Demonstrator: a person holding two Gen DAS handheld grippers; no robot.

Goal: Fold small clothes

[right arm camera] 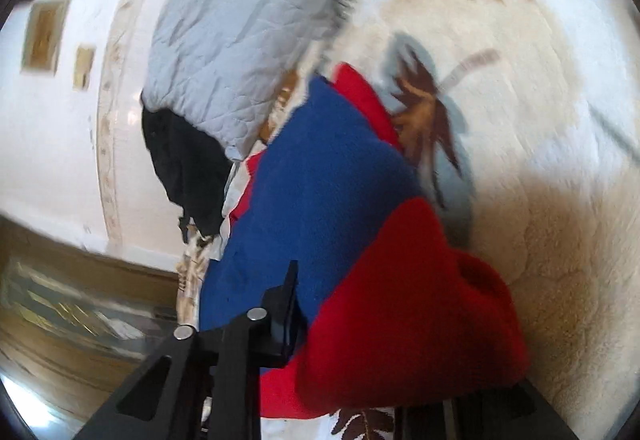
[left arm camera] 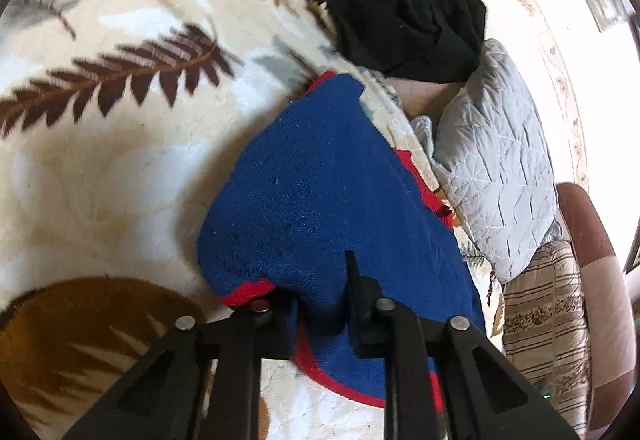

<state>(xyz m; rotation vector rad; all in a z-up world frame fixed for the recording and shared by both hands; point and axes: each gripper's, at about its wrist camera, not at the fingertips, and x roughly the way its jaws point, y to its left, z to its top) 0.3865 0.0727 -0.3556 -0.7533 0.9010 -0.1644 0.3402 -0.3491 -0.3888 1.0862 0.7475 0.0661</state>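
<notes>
Knitwear, a blue garment with red trim [left arm camera: 320,192], was found bunched over the leaf-patterned blanket [left arm camera: 120,144], pinched at its edge by the left gripper [left arm camera: 320,304] and, apparently, the right gripper [right arm camera: 320,320], one finger being hidden. Slippage was judged likely, thick folds being gripped near the black clothing [left arm camera: 404,20].

Left gripper [left arm camera: 320,304] clamped on a fold of blue knit sweater [left arm camera: 320,192] with red trim, fabric bunched between the two black fingers [left arm camera: 354,280]. Sweater lies on a cream bed blanket [left arm camera: 120,144] printed with brown fern leaves. Black garment [left arm camera: 404,24] heaped toward the bed's far edge. Grey quilted pillow [left arm camera: 496,160] beside the sweater at the bed's right edge, striped beige cushion [left arm camera: 548,312] just below it
</notes>
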